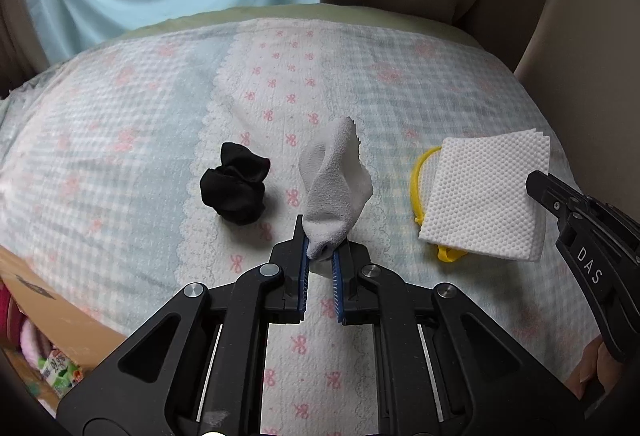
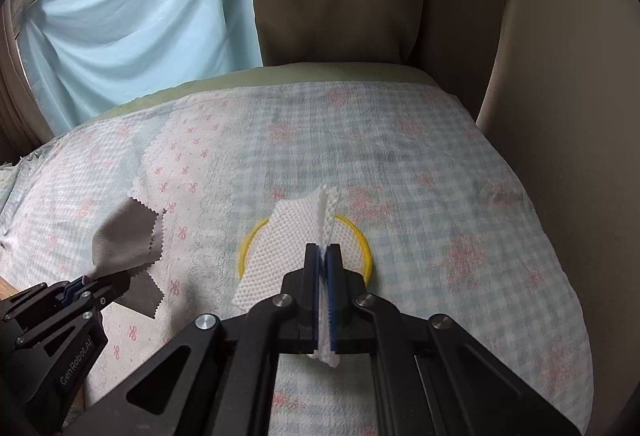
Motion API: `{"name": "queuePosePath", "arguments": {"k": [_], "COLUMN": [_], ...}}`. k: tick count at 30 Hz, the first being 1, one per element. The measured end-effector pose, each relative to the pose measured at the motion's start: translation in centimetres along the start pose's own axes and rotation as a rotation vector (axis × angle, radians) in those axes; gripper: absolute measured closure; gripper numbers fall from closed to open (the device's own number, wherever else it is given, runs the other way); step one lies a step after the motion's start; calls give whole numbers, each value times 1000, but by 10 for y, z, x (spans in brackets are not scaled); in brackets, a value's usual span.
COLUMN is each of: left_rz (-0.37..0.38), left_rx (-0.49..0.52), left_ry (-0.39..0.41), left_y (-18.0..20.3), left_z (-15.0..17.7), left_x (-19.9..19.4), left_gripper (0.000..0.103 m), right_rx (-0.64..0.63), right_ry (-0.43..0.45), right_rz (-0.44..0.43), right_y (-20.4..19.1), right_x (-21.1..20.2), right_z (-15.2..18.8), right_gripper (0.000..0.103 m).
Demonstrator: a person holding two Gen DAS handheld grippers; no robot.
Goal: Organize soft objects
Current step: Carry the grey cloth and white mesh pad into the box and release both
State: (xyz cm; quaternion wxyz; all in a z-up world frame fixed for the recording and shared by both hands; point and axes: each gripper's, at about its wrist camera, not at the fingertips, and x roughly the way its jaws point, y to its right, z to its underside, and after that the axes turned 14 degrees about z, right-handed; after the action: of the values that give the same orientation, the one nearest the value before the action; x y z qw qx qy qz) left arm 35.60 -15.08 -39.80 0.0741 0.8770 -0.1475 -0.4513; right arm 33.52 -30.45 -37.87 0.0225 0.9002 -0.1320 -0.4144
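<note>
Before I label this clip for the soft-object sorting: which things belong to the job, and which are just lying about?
Job:
- grey cloth, pinched in the left gripper
- white paper towel, pinched in the right gripper
- black fabric bundle, lying on the bed cover

Just there:
- yellow ring under the towel
- blue curtain
- cardboard box

Grey pinked-edge cloth (image 1: 334,176) pinched, lifted; white dimpled napkin stack (image 2: 280,248) pinched, folded; black scrunchie (image 1: 234,184) lying nearby

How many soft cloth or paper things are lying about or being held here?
3: a grey cloth pinched in the left gripper, a white paper napkin in the right gripper, and a black bundle on the bed.
</note>
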Motion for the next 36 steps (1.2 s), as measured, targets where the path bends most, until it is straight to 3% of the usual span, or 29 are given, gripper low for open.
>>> {"name": "queuePosePath", "arguments": {"k": [10,19,28,36], "left_rz": [11,1,-79,-112], "left_rx": [-11,-63,-108,-152], "left_ry": [68,139,141,80], "left_y": [5,-7,-55,-125], "left_z": [-17,-30,-8,25], "left_x": [-74,-200,-313,-360], "left_gripper": [95,95,95,95], "right_rx": [1,-42,-147,-184], "right_ry": [61,141,159,128], "right_rz": [-39,-106,-254,-363], "right_y": [3,-4,-39,-92], "right_x": [-57,-162,-276,-332], "right_z": [-21,-49,-57,-36], "right_gripper": [100,100,100,100]}}
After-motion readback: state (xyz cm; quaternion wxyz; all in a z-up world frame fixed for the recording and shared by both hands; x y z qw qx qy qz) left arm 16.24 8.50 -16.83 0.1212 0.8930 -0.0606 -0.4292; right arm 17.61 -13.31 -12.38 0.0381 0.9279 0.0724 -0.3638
